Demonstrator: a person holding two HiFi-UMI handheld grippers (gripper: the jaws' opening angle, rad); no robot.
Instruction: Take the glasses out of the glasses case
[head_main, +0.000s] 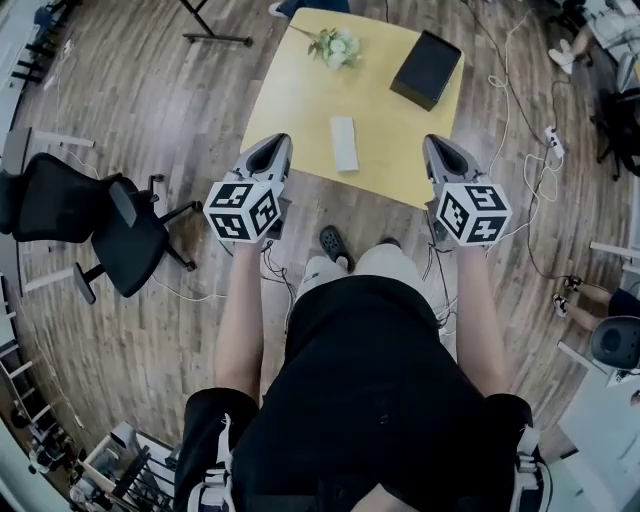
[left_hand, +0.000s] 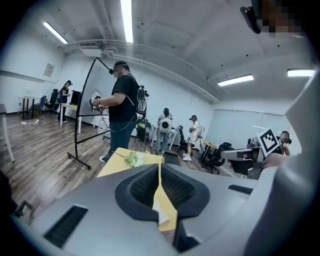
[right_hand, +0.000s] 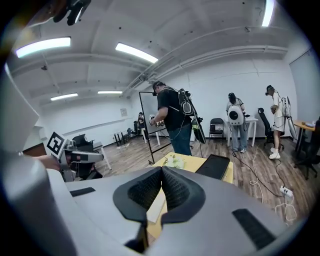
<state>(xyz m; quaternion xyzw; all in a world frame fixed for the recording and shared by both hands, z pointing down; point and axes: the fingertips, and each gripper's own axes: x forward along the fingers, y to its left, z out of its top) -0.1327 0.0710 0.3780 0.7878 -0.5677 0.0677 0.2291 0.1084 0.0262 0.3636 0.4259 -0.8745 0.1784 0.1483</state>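
A closed white glasses case (head_main: 343, 143) lies on the yellow table (head_main: 300, 110), near its front edge. My left gripper (head_main: 275, 145) hovers at the table's front left edge, left of the case, jaws shut and empty. At the front right edge my right gripper (head_main: 437, 147) is also shut with nothing in it. In the left gripper view the case (left_hand: 161, 212) shows as a white sliver below the closed jaws of that gripper (left_hand: 159, 167). The right gripper view shows the case (right_hand: 156, 206) under its own shut gripper (right_hand: 162, 170). No glasses are visible.
A black box (head_main: 427, 68) and a small bunch of flowers (head_main: 335, 45) sit at the table's far side. A black office chair (head_main: 100, 225) stands to the left, and cables and a power strip (head_main: 553, 140) lie on the floor to the right. A person in black (left_hand: 122, 107) stands beyond the table.
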